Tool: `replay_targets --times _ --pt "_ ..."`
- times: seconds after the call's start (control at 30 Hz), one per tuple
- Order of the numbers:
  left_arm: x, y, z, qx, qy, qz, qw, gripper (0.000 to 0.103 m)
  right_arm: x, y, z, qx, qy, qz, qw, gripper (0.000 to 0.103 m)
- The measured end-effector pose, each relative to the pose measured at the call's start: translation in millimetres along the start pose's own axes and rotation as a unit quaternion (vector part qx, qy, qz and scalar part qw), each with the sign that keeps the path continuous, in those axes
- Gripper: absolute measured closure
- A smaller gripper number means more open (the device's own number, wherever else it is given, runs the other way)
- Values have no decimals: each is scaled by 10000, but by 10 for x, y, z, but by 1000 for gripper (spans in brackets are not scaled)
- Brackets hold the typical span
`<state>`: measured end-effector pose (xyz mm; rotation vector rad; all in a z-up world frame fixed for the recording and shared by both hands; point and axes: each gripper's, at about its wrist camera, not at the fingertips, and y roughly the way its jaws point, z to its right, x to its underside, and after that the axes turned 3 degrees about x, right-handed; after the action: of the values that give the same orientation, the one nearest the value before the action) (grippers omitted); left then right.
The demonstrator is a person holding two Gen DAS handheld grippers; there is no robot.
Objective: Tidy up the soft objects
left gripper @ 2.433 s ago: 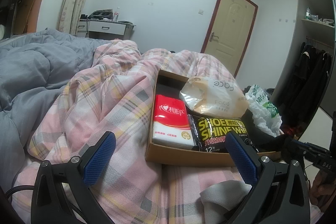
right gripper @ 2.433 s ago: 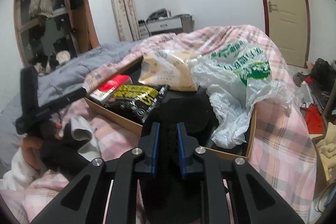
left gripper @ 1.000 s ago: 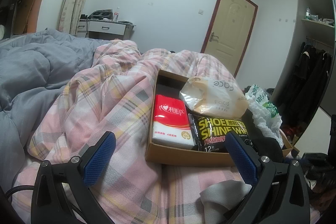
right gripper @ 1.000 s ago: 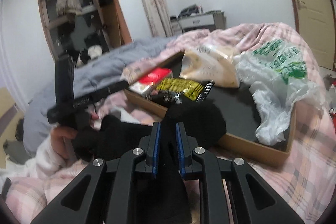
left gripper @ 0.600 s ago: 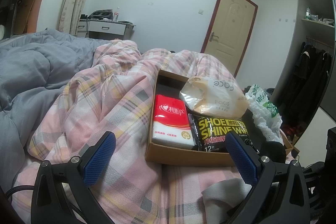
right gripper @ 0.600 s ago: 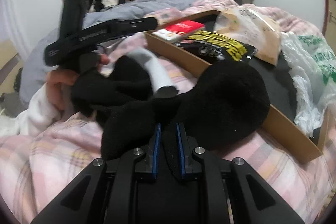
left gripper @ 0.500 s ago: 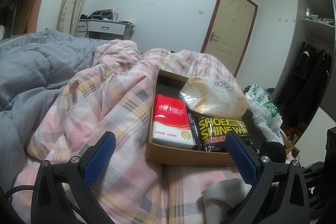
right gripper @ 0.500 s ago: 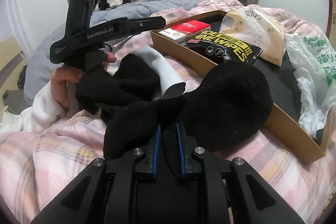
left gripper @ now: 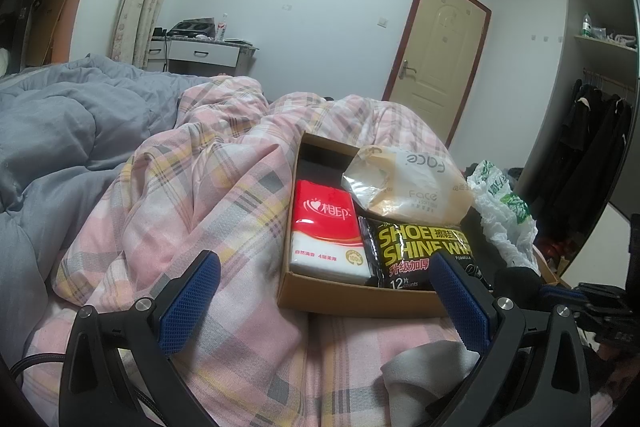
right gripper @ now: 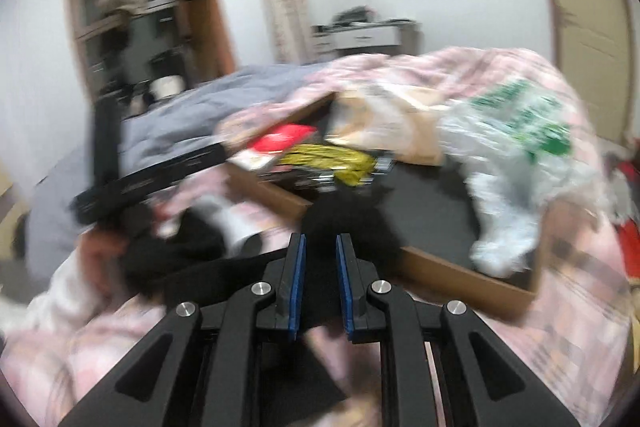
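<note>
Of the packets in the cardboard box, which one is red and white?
The tissue pack, lying at the box's left side. The shoe shine wipes beside it are black with yellow lettering, and the Face pack behind is beige.

One box (left gripper: 352, 297) holds one tissue pack (left gripper: 326, 231), one wipes pack (left gripper: 420, 251), and two bags (left gripper: 408, 187); two grippers (left gripper: 324, 287).

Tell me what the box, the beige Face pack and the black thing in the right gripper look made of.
Box: brown cardboard, matte, with raw cut edges. Face pack: thin glossy plastic film, crinkled, with highlights. Black item between the right gripper fingers: likely soft knit or fleece fabric, matte; motion blur leaves that open.
</note>
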<state>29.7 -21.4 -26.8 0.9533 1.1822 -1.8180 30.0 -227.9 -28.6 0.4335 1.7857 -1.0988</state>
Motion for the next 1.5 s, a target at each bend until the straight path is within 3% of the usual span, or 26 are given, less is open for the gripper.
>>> replay_targets --times 0.23,0.6,0.73,0.9,0.97,1.03,1.2,1.5 --pt "-1 1 1 -2 2 -2 10000 0 16 236 -146 290 -387 -612 9970 91" --pt "-1 6 6 2 -1 2 10000 0 117 308 -101 302 -440 -1289 9902 91" --pt "-2 4 6 4 -2 3 10000 0 134 277 -128 334 -565 -1311 9892 91" --pt "0 -8 13 36 16 36 10000 0 114 106 -116 325 -560 -871 9941 90" --pt "3 -27 8 68 30 64 10000 0 108 4 -98 343 -521 -622 9961 87" --pt "8 -56 2 91 52 102 9999 0 95 -82 -76 378 -446 -386 9975 73" --pt "5 -115 21 126 137 177 9997 0 75 -233 -13 532 -252 59 9983 49" --pt "10 -246 90 174 377 380 9984 0 63 -121 -86 610 -400 -205 9971 23"
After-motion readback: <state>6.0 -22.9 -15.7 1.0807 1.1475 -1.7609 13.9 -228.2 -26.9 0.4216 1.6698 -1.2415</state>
